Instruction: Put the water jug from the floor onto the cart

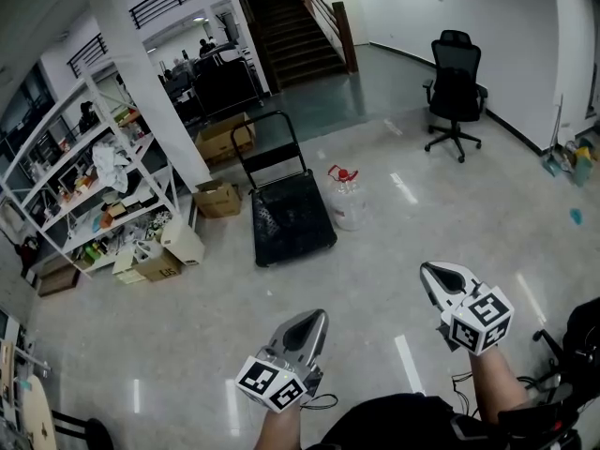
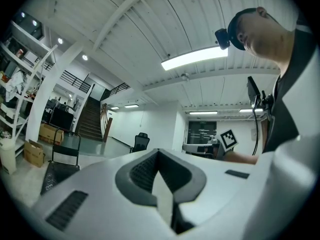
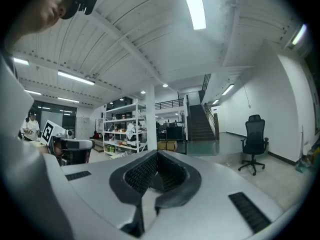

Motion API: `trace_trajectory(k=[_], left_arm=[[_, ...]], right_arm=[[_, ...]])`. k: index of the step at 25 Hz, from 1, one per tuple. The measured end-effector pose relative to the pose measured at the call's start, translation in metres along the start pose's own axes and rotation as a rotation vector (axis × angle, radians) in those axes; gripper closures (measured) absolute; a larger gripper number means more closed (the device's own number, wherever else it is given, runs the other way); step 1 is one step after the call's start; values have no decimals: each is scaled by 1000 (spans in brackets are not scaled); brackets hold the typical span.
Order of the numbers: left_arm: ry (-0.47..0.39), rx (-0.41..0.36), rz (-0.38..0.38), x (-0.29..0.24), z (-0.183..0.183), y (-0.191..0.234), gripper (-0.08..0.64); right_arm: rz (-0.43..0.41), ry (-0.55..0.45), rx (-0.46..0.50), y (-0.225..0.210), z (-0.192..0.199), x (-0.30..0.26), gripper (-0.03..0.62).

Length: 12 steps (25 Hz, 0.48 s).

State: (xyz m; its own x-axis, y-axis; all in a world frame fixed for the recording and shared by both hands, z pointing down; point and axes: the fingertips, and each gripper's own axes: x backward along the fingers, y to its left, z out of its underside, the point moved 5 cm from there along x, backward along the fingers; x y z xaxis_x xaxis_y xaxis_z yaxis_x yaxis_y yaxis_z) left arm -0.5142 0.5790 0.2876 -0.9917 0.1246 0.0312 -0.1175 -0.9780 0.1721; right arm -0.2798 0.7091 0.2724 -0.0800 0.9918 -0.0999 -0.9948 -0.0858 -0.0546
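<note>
In the head view a clear water jug (image 1: 346, 200) with a red cap stands upright on the floor, right beside the black flat cart (image 1: 291, 216), whose push handle rises at its far end. Both grippers are well short of it, near the bottom of the view. My left gripper (image 1: 314, 317) is shut and holds nothing. My right gripper (image 1: 429, 270) is also shut and empty. In the left gripper view the jaws (image 2: 159, 152) meet at a point, with the cart (image 2: 61, 159) far off at the left. The right gripper view shows its jaws (image 3: 157, 154) shut; the jug is not in it.
A black office chair (image 1: 456, 92) stands at the far right. A white shelf rack (image 1: 89, 186) full of clutter lines the left, with cardboard boxes (image 1: 217, 198) on the floor by a white pillar (image 1: 150, 92). Stairs (image 1: 295, 26) rise at the back.
</note>
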Motion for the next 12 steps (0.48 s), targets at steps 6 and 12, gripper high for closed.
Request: trace_trajectory(k=[6, 12], left_arm=[[-1, 32, 37, 18, 5, 31, 568], [9, 58, 60, 3, 12, 54, 568]], right_arm=[[34, 6, 7, 25, 3, -18, 591], [72, 45, -15, 13, 13, -30, 591]])
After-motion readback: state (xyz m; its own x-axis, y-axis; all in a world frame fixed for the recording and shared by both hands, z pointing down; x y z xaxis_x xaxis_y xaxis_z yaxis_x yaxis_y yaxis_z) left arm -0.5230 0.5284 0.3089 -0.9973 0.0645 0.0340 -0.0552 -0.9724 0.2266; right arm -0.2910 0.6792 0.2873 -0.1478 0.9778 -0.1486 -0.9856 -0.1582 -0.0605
